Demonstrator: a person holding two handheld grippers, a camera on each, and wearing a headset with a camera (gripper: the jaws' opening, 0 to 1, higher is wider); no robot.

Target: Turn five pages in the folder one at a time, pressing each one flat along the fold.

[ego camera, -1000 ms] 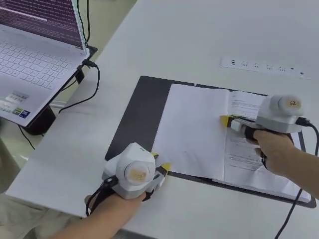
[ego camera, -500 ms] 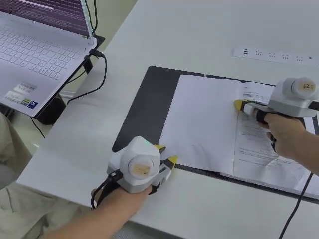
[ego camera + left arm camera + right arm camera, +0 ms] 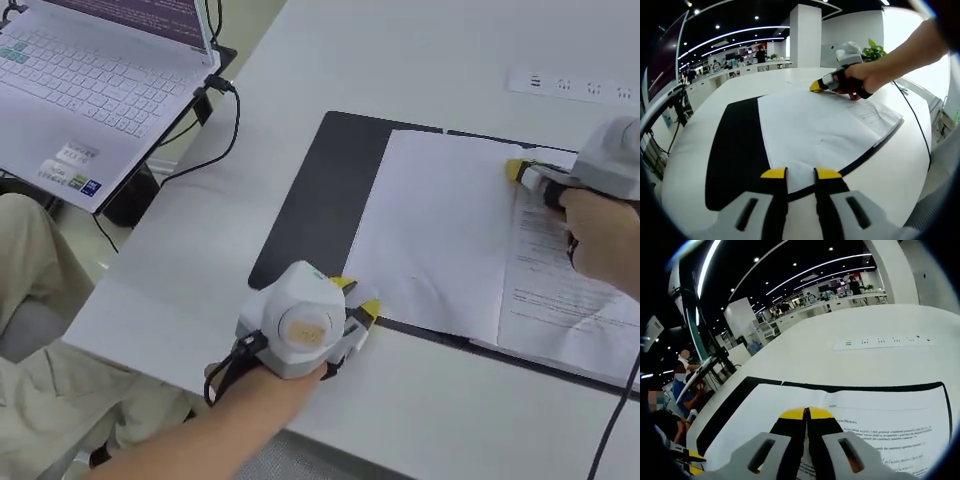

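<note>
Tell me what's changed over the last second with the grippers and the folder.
The right gripper, jaws shut, slid along the fold of the open black folder toward its far edge, pressing the turned white page. The left gripper stayed at that page's near corner, jaws slightly apart; folder and page lie as before.

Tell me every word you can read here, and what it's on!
Nothing reads clearly.
Printed page: lines of print, too small.
Laptop, screen and stickers: blurred.
Left gripper, round badge: orange marks, unreadable.
</note>
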